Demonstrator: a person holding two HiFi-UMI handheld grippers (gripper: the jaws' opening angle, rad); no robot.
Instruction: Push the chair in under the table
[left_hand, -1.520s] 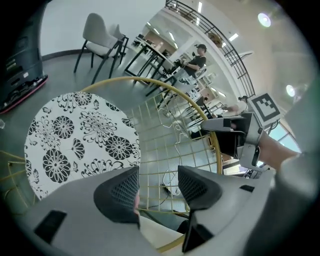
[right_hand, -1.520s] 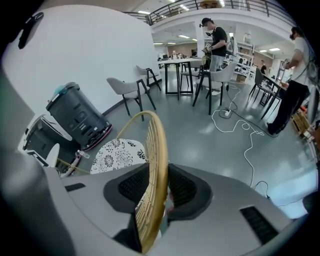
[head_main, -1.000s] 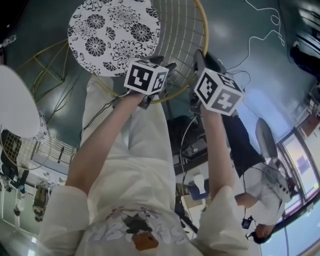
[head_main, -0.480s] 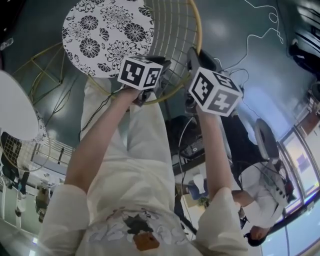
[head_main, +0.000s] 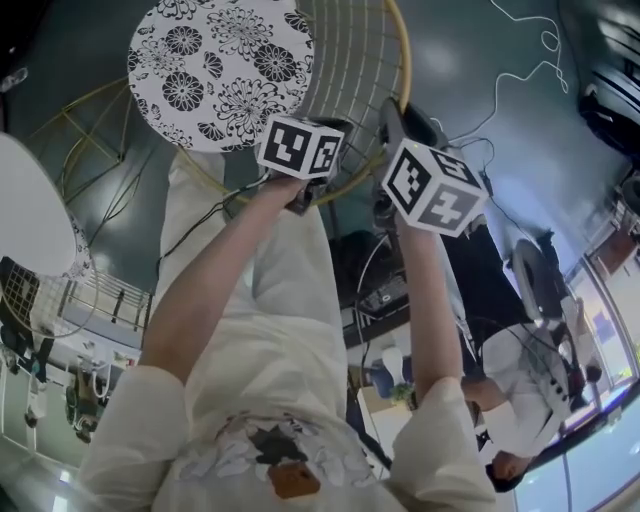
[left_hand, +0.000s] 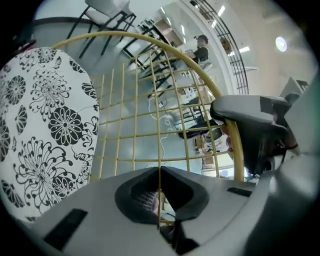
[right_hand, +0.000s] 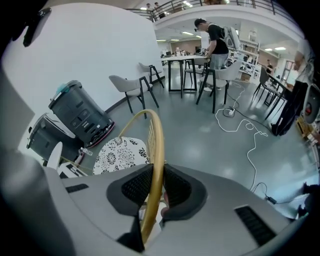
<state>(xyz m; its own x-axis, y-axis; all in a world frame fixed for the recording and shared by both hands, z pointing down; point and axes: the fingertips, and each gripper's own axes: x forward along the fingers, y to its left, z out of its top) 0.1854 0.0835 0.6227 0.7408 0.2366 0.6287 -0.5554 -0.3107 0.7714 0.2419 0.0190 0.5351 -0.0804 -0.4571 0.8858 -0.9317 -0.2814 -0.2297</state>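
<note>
On the back of the chair (head_main: 230, 75), the left gripper (left_hand: 159, 196), wide apart a second earlier, has just been closed onto a thin wire (left_hand: 160, 150); the rim (right_hand: 158, 145) is kept clamped by the right gripper (right_hand: 156, 194).

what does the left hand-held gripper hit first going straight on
The chair's gold wire backrest: the left hand-held gripper is shut on one wire, and the grid curves across its path; beyond, probably floor.

The table (head_main: 30, 215) lies left of the chair (head_main: 220, 70) (left gripper (left_hand: 160, 192), right gripper (right_hand: 155, 192) on its backrest).

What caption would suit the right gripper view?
Right gripper clamped on the gold chair rim, floral seat cushion beyond.
</note>
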